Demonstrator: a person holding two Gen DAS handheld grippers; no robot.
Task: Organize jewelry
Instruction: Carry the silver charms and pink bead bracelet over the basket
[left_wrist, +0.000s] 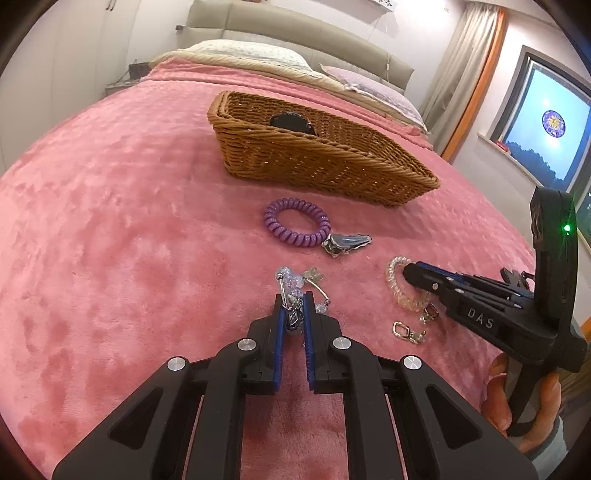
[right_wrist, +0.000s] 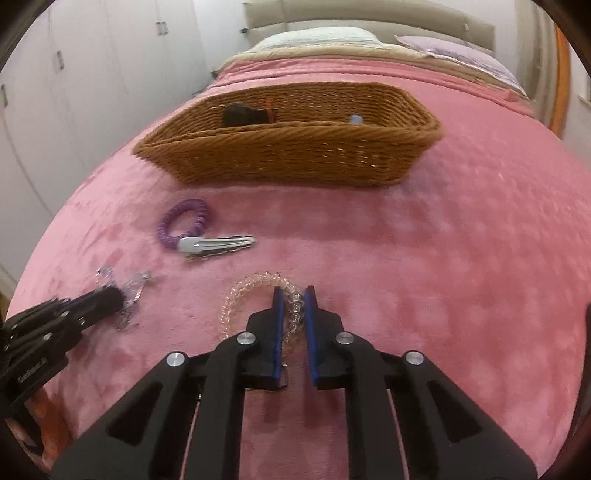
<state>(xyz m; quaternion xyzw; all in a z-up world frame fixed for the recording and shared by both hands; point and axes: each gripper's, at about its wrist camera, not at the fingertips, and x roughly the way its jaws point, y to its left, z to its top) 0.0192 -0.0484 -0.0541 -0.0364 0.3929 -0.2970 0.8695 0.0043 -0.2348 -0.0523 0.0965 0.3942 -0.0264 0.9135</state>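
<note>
A brown wicker basket (left_wrist: 325, 162) (right_wrist: 295, 155) stands on the pink bed and holds a black item (left_wrist: 291, 123). My left gripper (left_wrist: 294, 304) is shut on a silver beaded bracelet (left_wrist: 295, 291), low on the blanket. My right gripper (right_wrist: 294, 295) is shut on a clear spiral hair tie (right_wrist: 255, 291), which also shows in the left wrist view (left_wrist: 397, 280). A purple spiral hair tie (left_wrist: 295, 223) (right_wrist: 183, 221) and a silver hair clip (left_wrist: 347, 243) (right_wrist: 218, 243) lie between the grippers and the basket.
A gold clasp (left_wrist: 406, 332) lies by the clear tie. The pink blanket (left_wrist: 129, 221) covers the bed. Pillows and a headboard lie beyond the basket. White wardrobes (right_wrist: 92, 74) stand left, a window (left_wrist: 546, 125) right.
</note>
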